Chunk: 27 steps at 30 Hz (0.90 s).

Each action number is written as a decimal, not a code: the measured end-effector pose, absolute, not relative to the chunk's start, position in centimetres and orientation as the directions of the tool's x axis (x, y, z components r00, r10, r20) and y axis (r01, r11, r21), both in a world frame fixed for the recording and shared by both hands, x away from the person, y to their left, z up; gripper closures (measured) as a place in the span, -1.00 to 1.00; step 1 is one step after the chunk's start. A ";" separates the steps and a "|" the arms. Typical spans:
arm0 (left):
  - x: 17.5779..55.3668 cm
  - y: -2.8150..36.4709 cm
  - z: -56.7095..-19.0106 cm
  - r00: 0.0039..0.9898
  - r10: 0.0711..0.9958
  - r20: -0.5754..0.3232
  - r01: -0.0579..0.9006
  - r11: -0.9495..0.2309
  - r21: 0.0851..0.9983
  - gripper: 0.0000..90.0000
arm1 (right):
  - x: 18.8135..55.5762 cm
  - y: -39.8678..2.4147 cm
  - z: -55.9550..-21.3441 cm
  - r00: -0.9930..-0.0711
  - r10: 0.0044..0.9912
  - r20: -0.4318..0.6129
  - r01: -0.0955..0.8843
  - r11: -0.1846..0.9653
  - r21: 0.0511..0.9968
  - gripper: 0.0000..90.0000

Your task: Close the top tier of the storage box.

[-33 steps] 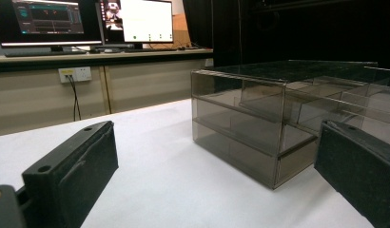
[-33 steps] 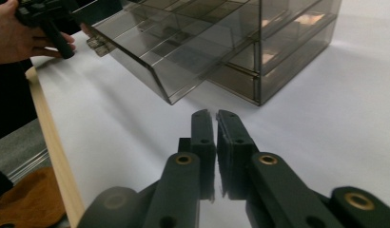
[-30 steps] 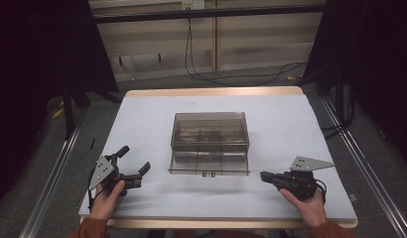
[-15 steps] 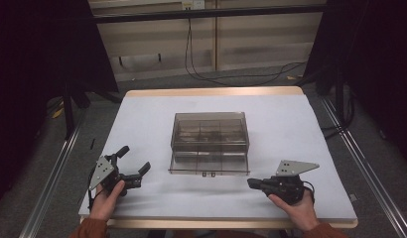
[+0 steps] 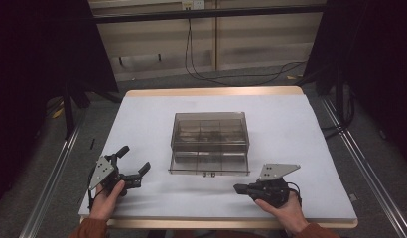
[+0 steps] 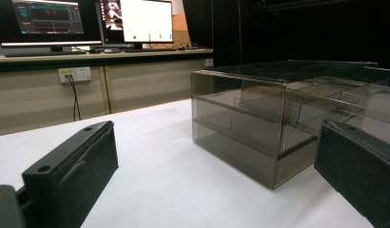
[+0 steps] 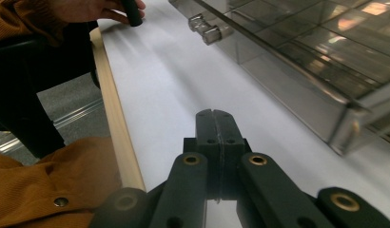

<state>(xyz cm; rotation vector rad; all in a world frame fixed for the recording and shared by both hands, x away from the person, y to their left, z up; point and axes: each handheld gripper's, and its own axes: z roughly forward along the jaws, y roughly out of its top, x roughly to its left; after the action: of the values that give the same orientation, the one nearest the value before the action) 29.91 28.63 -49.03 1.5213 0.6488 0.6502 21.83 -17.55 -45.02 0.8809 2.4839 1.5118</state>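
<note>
Nothing seems begun: the smoky plastic drawer box (image 5: 210, 141) sits untouched mid-table, the left gripper (image 5: 132, 165) gaping wide and empty, the right gripper (image 5: 239, 188) pinched closed on nothing.

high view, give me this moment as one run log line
left gripper: open, on table | right gripper: shut, empty, near front edge | smoky clear plastic compartment box: mid-table, lower drawer out, untouched | white table

Left gripper (image 5: 133, 167) agape, right gripper (image 5: 237, 188) closed
</note>
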 end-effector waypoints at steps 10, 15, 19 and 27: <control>29.9 28.6 -49.0 0.680 0.733 0.015 0.022 -0.041 0.999 -0.99 | 22.3 -15.5 -45.2 -0.845 0.496 0.202 0.416 0.370 0.831 1.00; 29.9 28.6 -49.0 0.680 0.733 0.015 0.022 -0.041 0.999 -0.98 | 22.7 -14.1 -44.9 -0.859 0.471 0.202 0.399 0.368 0.840 1.00; 29.9 28.5 -49.1 0.681 0.732 0.007 0.024 -0.031 0.999 -0.98 | 23.1 -13.0 -45.1 -0.867 0.457 0.199 0.393 0.381 0.837 1.00; 29.9 28.6 -49.0 0.680 0.733 0.009 0.022 -0.033 0.999 -0.98 | 24.0 -11.9 -44.7 -0.875 0.441 0.200 0.382 0.373 0.846 1.00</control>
<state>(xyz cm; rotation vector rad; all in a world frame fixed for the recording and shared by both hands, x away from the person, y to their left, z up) 29.90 28.58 -49.05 1.5133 0.6520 0.6407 23.95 -11.86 -44.69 0.7663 2.5530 1.5479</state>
